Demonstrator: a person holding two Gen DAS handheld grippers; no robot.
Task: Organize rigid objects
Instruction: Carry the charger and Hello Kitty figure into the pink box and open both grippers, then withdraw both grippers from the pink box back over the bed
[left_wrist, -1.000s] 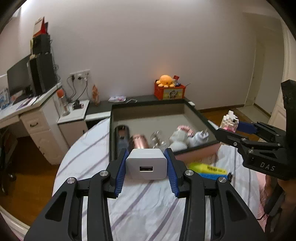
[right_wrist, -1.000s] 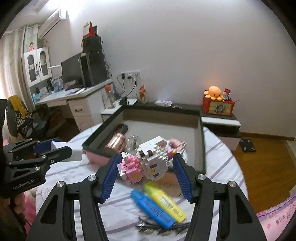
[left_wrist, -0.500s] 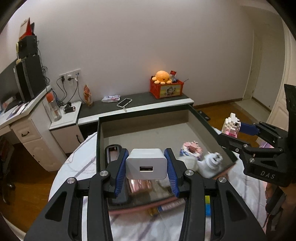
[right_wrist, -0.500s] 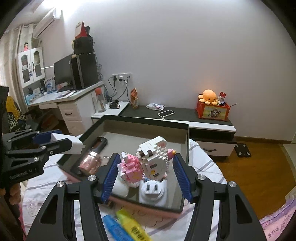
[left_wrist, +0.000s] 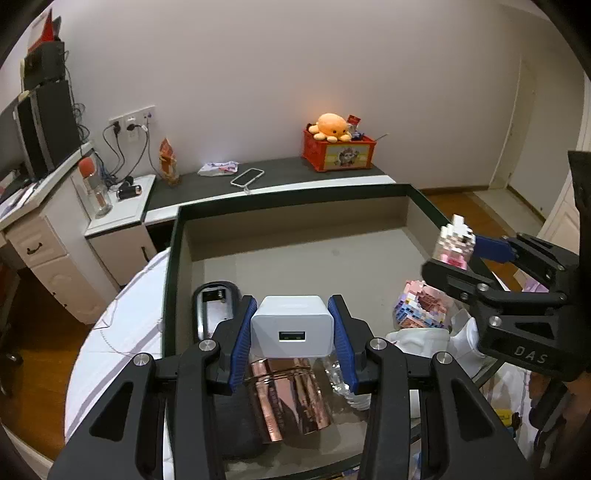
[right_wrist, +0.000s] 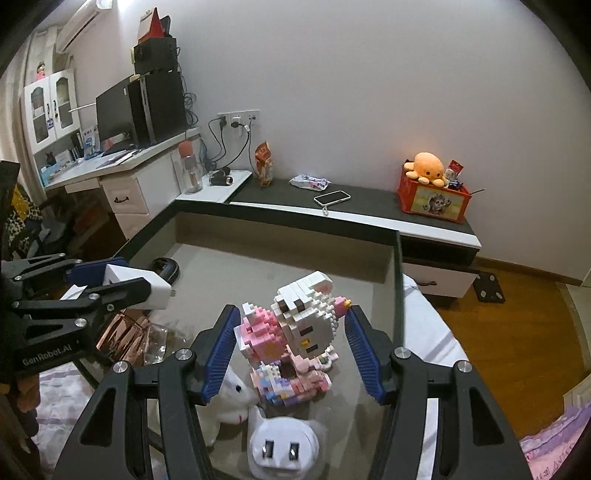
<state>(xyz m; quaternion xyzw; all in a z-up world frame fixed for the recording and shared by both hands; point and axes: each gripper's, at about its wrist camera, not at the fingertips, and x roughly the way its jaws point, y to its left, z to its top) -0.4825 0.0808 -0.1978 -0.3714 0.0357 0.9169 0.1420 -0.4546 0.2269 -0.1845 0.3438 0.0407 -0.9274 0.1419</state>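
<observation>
Striped tablecloth (left_wrist: 125, 332) under dark-rimmed tray (left_wrist: 295, 192), white walls

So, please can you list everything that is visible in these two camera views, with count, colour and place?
USB charger: 1, white, held in the left tool above the box.
Brick cat figure: 1, white and pink, between the right tool's fingers, over the box.
Storage box: 1, dark rim, grey inside, on the round table.
Copper cylinder: 1, shiny copper, in the box, near side.
Battery case: 1, black, open, in the box, left.
Round plug adapter: 1, white, in the box, near edge.
Plush octopus: 1, orange, on the red crate by the wall.
Phone: 1, white-edged, on the dark shelf.
Left tool: 1, black with blue pads.
Right tool: 1, black with blue pads.
</observation>
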